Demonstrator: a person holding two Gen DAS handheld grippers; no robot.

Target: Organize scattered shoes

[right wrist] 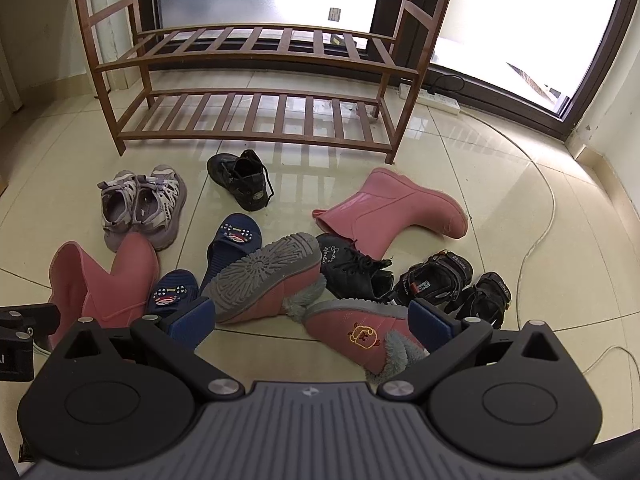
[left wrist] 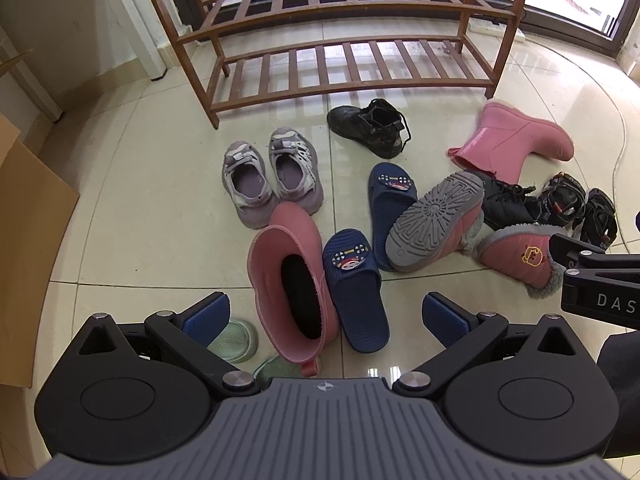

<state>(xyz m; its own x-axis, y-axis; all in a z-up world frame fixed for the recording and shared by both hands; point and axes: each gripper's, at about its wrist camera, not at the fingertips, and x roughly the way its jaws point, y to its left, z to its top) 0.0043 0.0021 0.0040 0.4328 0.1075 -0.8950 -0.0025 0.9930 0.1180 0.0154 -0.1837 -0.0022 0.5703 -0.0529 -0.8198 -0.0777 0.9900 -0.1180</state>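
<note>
Two pink rain boots (right wrist: 390, 208), scattered.

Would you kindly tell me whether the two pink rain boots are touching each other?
Apart. The right wrist view shows the upright rain boot and the fallen rain boot separated by slippers and floor.

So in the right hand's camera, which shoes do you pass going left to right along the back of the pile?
Purple sneakers → black lace-up shoe → pink rain boot lying on its side.

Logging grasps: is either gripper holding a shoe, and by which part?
Nothing is held. The left gripper and right gripper are both open above the shoes.
</note>
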